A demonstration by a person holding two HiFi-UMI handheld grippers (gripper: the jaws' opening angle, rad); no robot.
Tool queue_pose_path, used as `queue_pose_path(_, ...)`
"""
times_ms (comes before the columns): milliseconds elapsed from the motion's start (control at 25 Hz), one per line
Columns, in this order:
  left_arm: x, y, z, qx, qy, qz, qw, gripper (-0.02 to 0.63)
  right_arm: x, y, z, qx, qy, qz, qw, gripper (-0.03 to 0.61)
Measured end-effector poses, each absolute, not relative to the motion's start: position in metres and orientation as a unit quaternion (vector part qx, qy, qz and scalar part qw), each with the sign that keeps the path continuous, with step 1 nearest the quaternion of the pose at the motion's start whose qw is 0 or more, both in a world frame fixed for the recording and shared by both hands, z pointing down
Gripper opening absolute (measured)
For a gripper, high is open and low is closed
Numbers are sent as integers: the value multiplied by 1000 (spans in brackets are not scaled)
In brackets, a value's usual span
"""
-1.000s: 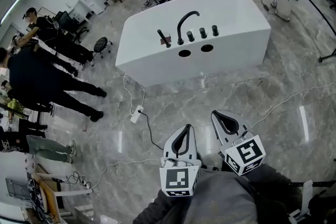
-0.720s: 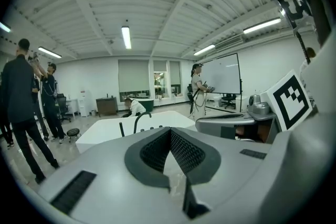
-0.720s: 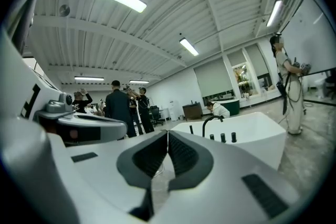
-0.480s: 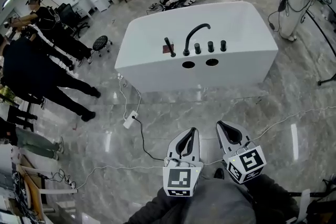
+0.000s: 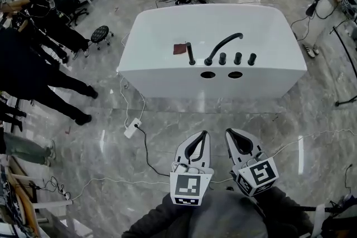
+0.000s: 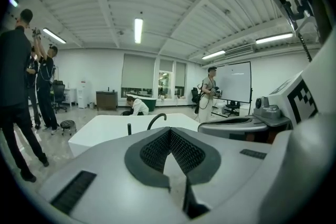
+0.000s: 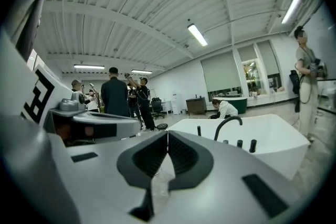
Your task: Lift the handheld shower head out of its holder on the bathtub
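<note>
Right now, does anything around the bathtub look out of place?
A small reddish-brown patch lies on the bathtub beside the handheld shower head; unclear what it is. A power strip and cable lie loose on the floor.

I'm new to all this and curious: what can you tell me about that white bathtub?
The bathtub is white and glossy, a rounded rectangle standing free on a grey marbled floor. Its near rim carries a black curved spout, three black knobs and, left of the spout, an upright black shower head.
</note>
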State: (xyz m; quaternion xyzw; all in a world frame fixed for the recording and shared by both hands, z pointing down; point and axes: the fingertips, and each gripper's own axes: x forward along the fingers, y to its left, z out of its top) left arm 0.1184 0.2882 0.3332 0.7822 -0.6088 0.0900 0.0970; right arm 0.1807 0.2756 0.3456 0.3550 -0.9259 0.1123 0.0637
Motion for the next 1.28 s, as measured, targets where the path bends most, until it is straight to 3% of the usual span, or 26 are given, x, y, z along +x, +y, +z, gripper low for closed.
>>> queue_pose_path(480, 29, 217, 340, 783, -607, 85, 102, 3, 88, 201, 348, 352, -927, 109, 76, 5)
queue_pose_path(1280, 27, 90, 349, 771, -616, 108, 122, 3, 80, 61, 348, 338, -931, 118, 74, 5)
